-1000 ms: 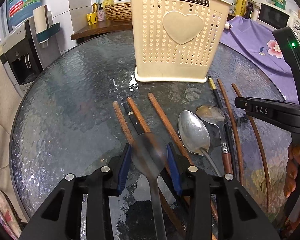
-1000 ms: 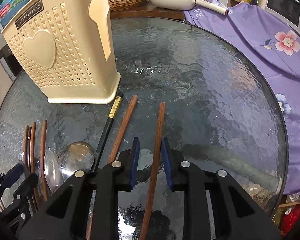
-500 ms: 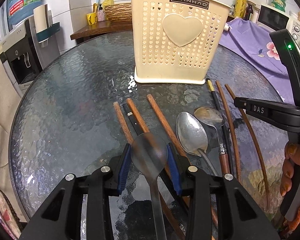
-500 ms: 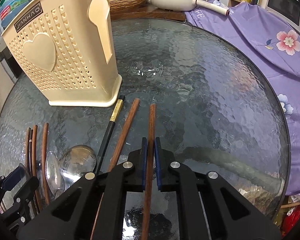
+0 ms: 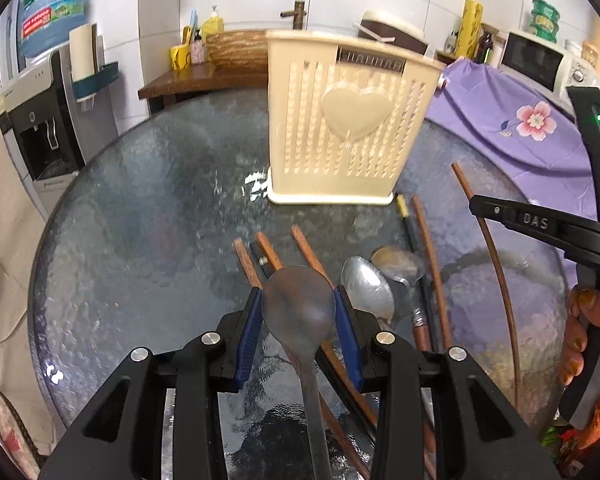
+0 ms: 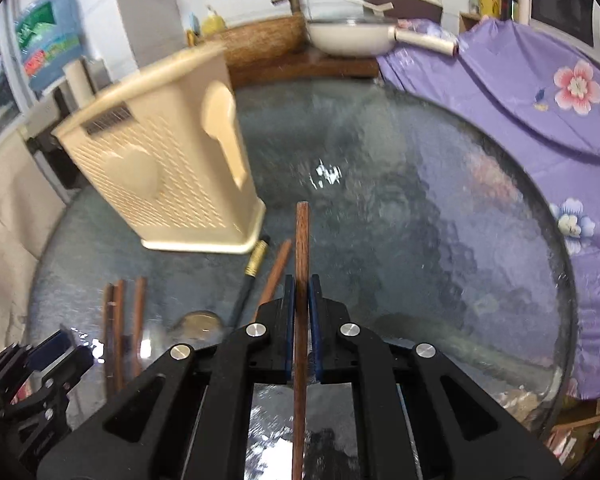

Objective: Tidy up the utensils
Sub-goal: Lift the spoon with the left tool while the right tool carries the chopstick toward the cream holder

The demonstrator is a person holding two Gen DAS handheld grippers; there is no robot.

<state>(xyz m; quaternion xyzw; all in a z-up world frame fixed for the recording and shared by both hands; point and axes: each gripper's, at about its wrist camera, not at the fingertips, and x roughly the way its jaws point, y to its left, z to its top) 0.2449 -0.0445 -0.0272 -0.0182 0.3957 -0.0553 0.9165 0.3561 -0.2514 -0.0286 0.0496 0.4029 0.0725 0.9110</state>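
Above the glass table (image 6: 440, 240), chopstick (image 6: 302, 248) now lifted, clamped.

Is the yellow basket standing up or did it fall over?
Standing up. The cream utensil basket sits flat on its base on the glass table, open top upward. What's inside it cannot be seen.

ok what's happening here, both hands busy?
Yes. A person is sorting utensils on a round glass table, with a tool in each hand. The left tool is shut on a metal spoon by its bowl. The right tool is clamped on a brown wooden chopstick, whose tip points up the table. The cream utensil holder stands upright behind them. Two more spoons and several chopsticks lie on the glass.
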